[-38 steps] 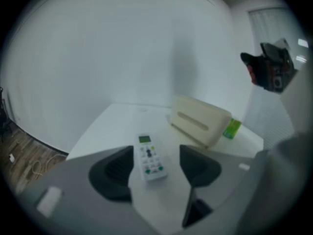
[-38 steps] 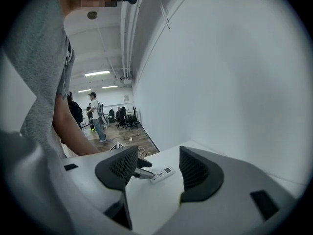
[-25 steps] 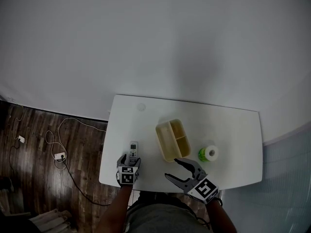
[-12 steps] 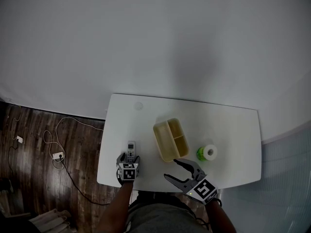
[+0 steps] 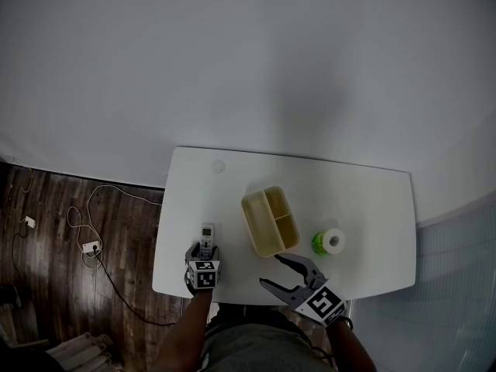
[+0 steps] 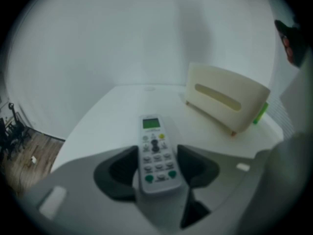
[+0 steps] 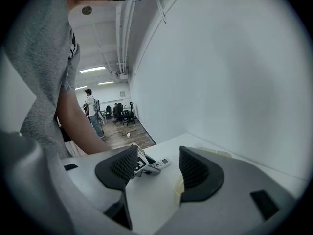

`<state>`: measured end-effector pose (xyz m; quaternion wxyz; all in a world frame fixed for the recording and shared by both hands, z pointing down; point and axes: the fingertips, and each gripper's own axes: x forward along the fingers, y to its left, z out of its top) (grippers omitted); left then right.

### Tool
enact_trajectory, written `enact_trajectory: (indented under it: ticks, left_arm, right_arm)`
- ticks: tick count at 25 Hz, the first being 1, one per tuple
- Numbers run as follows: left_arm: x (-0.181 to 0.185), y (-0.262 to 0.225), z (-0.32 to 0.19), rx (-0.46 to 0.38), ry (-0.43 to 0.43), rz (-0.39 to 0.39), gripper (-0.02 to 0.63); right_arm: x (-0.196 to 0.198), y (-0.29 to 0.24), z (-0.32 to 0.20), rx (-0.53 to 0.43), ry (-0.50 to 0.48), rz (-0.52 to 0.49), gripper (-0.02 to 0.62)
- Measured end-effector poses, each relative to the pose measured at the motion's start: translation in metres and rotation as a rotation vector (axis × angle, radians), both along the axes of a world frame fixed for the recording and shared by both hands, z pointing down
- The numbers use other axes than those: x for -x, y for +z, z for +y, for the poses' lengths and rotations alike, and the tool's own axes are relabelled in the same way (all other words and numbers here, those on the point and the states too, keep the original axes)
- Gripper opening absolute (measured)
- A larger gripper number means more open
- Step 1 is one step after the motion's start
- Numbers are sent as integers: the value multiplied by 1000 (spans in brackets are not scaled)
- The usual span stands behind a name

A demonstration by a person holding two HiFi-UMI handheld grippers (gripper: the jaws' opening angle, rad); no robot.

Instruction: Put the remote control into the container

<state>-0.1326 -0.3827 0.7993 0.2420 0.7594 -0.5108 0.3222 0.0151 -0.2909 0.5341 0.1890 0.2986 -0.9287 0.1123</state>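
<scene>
Jaws of the left gripper [image 6: 156,166] had just been closing and sat clamped on the grey-white push-button remote control [image 6: 155,148], with pads against both long sides of its lower end. Remote lay flat on the white rectangular table [image 5: 356,200], left of the cream two-compartment plastic container [image 5: 249,217] and apart from it. Right gripper [image 7: 157,163] jaws stood wide apart with nothing between them, near the container's near end.

Bare tabletop [image 5: 231,237] between remote control [image 5: 207,241] and container [image 5: 267,223]; green roll [image 5: 329,242] near the container's right side.
</scene>
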Motion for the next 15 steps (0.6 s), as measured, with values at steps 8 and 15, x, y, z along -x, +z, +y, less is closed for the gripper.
enact_trajectory:
  ticks: [8, 15]
  left_arm:
    - [-1, 0, 0, 16, 21, 7, 241]
    - [-3, -1, 1, 15, 64, -3, 236]
  right_arm:
    - [0, 0, -1, 2, -7, 2, 258]
    - [0, 2, 0, 5, -5, 2, 258]
